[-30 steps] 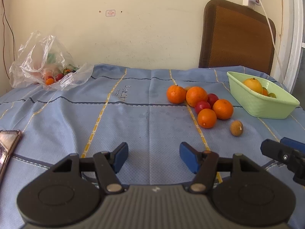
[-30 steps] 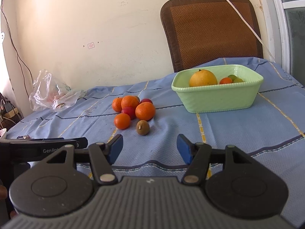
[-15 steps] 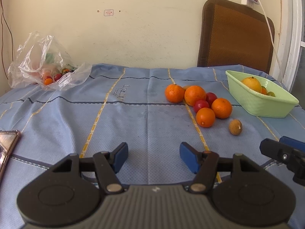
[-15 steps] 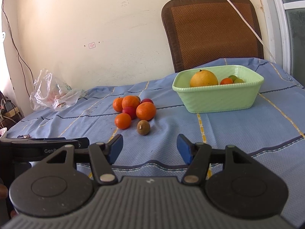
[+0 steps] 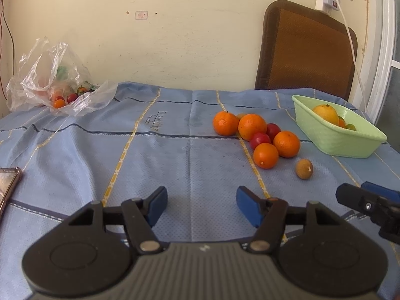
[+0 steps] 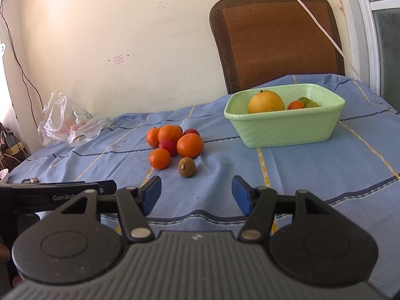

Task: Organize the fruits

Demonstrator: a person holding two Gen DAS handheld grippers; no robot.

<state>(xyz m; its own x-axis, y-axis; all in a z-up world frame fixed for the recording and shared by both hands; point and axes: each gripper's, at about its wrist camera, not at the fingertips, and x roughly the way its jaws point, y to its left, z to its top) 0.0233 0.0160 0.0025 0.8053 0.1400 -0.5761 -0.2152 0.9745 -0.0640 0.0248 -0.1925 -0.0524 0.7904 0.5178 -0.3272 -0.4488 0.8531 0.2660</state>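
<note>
Blue-padded left tool (image 5: 201, 203) and right tool (image 6: 195, 195) held level over my table (image 5: 100, 150), both spread wide and empty, fruit pile (image 6: 175, 145) ahead

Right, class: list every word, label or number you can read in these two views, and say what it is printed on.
"GenRob", cut off by the edge: on the left gripper's black body.
Grey lettering on the blue tablecloth: too blurred to read.
Small stickers on the wall: unreadable.
</note>
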